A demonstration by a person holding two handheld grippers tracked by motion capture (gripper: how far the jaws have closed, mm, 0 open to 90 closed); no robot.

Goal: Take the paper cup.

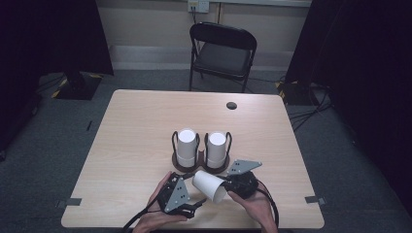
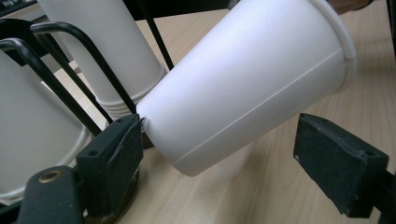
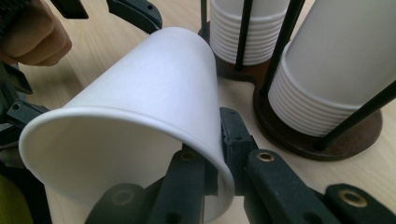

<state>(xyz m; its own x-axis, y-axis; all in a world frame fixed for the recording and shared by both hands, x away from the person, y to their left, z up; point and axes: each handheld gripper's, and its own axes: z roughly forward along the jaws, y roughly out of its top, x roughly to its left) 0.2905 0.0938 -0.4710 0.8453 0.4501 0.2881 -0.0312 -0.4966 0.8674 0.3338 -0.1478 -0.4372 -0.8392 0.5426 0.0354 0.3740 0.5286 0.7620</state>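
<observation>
The paper cup lies tilted above the tabletop, rim pinched by the right tongs; its base points between the spread left tongs, one jaw touching it.

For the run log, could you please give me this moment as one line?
right gripper: shut on loose cup rim, cup tilted | left gripper: open beside cup base | two cup stacks in holder | table

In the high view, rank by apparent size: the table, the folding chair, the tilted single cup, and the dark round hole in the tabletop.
1. table
2. folding chair, though it stands farther from the camera
3. tilted single cup, pinched at the rim by the right hand-held gripper
4. round hole
</observation>
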